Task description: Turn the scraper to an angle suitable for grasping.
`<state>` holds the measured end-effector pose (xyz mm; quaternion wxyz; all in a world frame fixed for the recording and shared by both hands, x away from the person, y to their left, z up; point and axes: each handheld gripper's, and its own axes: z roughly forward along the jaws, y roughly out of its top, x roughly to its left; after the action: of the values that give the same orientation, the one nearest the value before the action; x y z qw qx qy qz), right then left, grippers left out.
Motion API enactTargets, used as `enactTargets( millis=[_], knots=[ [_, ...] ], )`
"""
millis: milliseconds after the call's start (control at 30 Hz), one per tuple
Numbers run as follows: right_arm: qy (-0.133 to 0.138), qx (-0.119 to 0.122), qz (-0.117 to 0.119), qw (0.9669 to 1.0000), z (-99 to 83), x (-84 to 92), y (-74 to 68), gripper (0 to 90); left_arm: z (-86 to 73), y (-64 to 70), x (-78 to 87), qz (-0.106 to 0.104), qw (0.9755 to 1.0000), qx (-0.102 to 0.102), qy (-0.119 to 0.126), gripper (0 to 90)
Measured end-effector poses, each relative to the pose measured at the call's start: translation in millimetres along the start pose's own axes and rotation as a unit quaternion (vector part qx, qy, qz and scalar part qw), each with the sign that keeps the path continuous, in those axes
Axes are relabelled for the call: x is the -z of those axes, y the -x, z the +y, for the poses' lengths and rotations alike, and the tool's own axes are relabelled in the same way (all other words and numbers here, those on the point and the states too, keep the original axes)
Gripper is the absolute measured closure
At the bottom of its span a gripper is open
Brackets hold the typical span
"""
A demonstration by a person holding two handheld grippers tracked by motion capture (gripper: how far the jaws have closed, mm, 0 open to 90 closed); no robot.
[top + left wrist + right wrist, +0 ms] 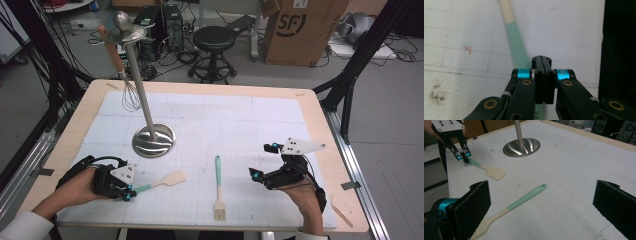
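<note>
Left gripper (128, 194): you hold it low at the near left of the surface (260, 107), its fingers (544, 75) pressed together on the mint handle end of the spatula. In the left gripper view the handle runs under the closed fingers and away up the picture.

Spatula (162, 182): it lies flat on the white gridded mat, mint handle toward your left hand (75, 187), cream blade pointing right and a little away from you. From these pictures it looks gripped but not yet lifted.

Utensil stand (153, 140): a steel pole on a round steel base stands behind the spatula, left of centre. A whisk (131, 95) hangs from its top, and another utensil with a brown handle hangs there too. Judged from this, the stand is where the loose tools belong.

Pastry brush (218, 187): mint handle, cream bristle end toward you, lying near the middle front, well apart from both grippers. It looks untouched.

Right gripper (263, 164): you hold it above the near right of the surface, fingers (472, 202) spread wide with nothing between them.

Progress: early. The grasp on the spatula seems made; lifting it, hanging it, and then the whole brush step all appear left.
</note>
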<state>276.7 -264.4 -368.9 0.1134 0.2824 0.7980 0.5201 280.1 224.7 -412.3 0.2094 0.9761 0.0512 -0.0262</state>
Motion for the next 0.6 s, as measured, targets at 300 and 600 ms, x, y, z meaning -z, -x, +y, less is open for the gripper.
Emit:
enactTargets(
  millis=[300,600],
  knots=[
    [0.001,-0.002,0.000,1.0000,-0.1,0.1,0.1,0.0,-3.2,-11.4,2.9,0.023,0.9996,0.013,-0.003,89.8],
    [-0.001,0.000,-0.001,1.0000,-0.5,-0.9,0.7,0.0,-4.8,-25.6,4.2,0.040,0.9984,0.041,0.001,89.8]
  ],
)
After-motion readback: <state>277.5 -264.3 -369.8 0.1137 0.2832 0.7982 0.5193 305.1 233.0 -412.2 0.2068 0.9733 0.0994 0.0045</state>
